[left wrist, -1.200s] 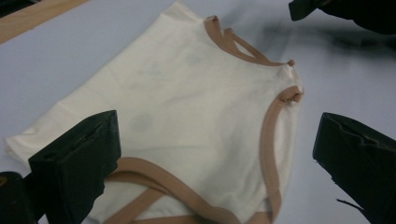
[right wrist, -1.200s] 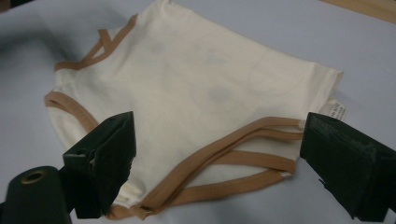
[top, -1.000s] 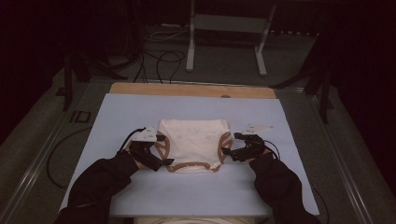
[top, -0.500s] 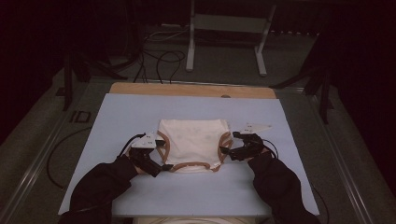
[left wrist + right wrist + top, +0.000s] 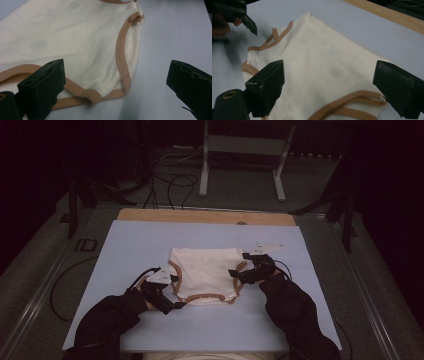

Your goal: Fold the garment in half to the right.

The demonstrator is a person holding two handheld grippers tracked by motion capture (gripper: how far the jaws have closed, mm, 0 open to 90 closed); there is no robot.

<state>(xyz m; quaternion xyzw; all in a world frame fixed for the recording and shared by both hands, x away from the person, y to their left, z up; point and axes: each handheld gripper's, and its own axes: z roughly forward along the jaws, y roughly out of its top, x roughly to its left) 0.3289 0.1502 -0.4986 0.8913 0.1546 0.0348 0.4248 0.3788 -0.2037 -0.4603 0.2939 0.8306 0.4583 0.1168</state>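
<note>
cream baby bodysuit (image 5: 205, 272) flat on blue mat (image 5: 130, 245); left gripper (image 5: 167, 302) and right gripper (image 5: 239, 274) flank it, jaws wide apart, nothing held, probably lining up a fold.

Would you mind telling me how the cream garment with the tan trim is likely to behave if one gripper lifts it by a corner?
The garment lies flat with soft folds, so it would probably droop and drag. It looks thin, likely light. The tan trim seems thicker, perhaps an easier grip.

Cream garment (image 5: 205, 272) with tan trim; lying flat mid-table.
</note>
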